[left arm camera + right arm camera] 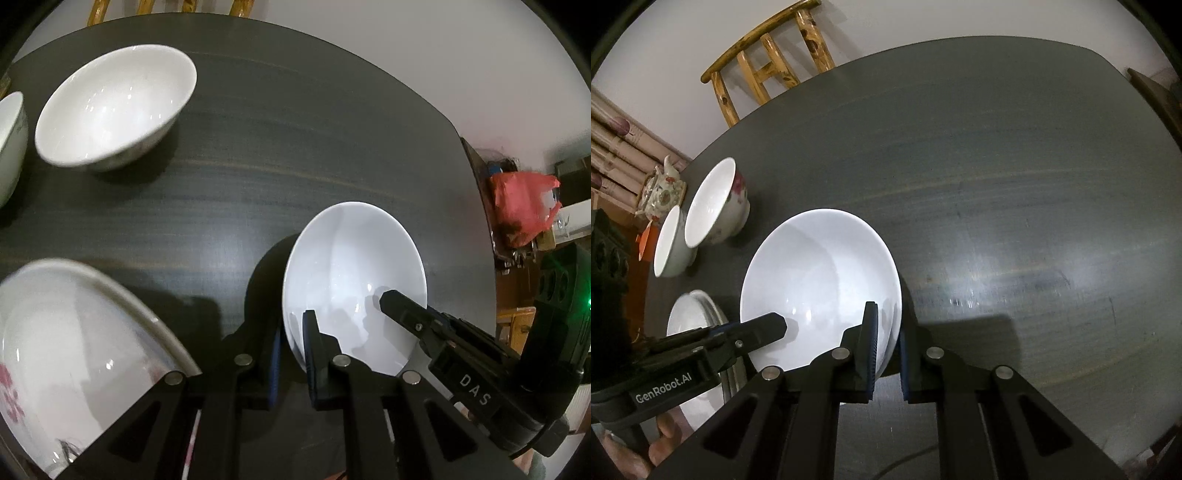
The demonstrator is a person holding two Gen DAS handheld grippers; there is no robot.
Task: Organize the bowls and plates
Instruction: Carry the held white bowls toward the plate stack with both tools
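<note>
A plain white bowl [354, 273] is held above the dark table [280, 147] by both grippers. My left gripper [293, 343] is shut on its left rim. My right gripper [888, 339] is shut on its right rim; the bowl also shows in the right wrist view [820, 273]. The right gripper shows in the left wrist view [406, 314], and the left gripper in the right wrist view [764, 328]. A flowered bowl [114, 103] and a smaller bowl [11, 144] stand at the far left. A white plate [74, 343] with a pink flower lies at the near left.
A wooden chair [768, 70] stands behind the table. A flowered teapot [661, 192] sits off the table's left end. A red bag [524, 206] lies on a side surface to the right. The table's right half [1034, 221] is bare.
</note>
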